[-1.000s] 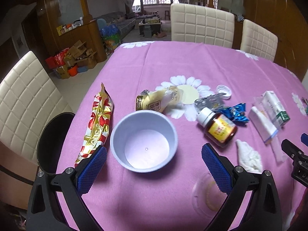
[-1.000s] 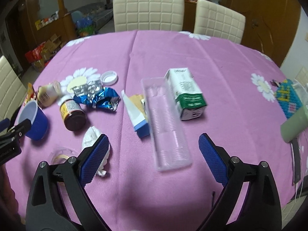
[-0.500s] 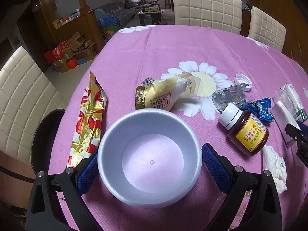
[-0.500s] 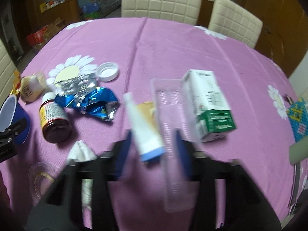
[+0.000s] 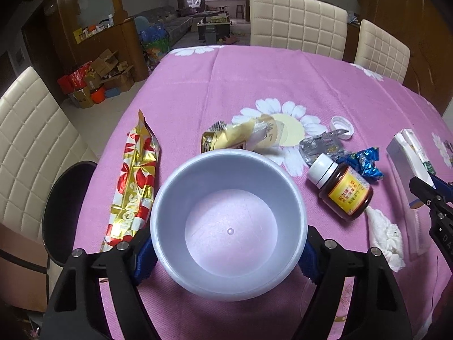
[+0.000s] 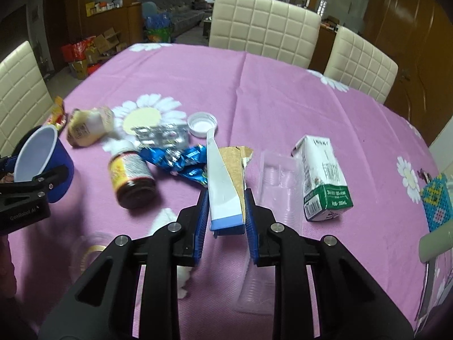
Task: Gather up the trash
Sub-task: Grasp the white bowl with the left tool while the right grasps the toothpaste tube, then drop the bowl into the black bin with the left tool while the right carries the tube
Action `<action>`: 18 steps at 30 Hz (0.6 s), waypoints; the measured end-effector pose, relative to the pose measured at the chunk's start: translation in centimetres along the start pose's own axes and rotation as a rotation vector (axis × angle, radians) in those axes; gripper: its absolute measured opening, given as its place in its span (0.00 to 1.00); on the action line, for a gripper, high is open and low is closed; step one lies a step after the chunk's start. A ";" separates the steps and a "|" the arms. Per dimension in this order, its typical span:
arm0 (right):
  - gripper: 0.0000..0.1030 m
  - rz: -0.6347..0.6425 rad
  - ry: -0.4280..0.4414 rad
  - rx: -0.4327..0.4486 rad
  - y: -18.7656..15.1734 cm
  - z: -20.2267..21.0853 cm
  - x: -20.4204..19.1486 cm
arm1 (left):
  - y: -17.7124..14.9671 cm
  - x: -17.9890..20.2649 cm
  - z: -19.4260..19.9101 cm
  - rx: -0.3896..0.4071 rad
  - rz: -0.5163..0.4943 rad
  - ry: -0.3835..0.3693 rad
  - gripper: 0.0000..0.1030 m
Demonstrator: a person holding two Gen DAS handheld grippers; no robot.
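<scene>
The right hand-held gripper (image 6: 223,209) is closing on a white and blue tube (image 6: 222,192), with its pads on the tube's two sides. The tube's long side points away from the gripper, and its tip lies near a white cap (image 6: 202,124). The left hand-held gripper (image 5: 228,250) is closing around a blue bowl (image 5: 229,226), pads at its sides. The bowl sits off to the left of the tube, so I think the tube must travel left to drop in. Other trash lies on the pink surface (image 6: 283,90) between them.
</scene>
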State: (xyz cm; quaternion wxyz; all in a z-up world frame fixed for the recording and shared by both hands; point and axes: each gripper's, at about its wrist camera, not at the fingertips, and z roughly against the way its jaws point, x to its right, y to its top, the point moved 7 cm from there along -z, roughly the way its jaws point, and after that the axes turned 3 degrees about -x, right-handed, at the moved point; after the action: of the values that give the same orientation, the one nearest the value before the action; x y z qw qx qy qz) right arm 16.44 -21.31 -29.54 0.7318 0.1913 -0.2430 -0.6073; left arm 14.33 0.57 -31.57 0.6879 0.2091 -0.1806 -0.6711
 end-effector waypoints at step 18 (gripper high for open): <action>0.25 0.245 0.303 0.095 6.9 3.0 -15.9 | 1.8 -13.5 4.5 0.109 0.221 0.174 0.75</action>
State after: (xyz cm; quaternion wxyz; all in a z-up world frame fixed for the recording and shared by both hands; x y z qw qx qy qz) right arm 17.88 -4.31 -25.12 0.8186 0.2835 -0.1799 -0.4660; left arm 13.04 13.82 -26.33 0.7583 0.2824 -0.1786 -0.5597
